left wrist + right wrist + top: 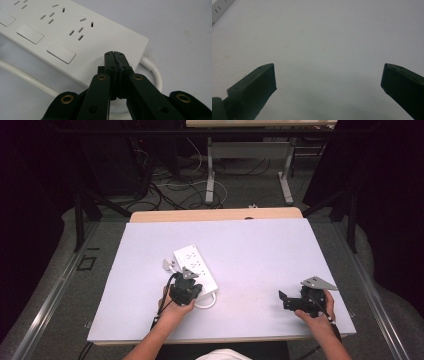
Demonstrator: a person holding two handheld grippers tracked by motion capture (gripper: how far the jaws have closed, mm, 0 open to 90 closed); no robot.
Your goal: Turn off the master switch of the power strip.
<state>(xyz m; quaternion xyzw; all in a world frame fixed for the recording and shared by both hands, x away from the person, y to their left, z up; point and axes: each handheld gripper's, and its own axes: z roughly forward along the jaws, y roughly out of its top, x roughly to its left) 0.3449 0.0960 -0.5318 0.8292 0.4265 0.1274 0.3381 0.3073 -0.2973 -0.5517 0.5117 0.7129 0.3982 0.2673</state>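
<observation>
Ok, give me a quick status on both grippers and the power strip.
Left gripper shut, jaws together at the near end of the power strip. Right gripper open over bare table. White cord loops by the left jaws.

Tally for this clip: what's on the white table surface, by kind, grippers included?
White plastic power strip with its white cable: 1
White plug: 1
Black two-jaw grippers: 2, left gripper shut, right gripper open
Total: 4
</observation>
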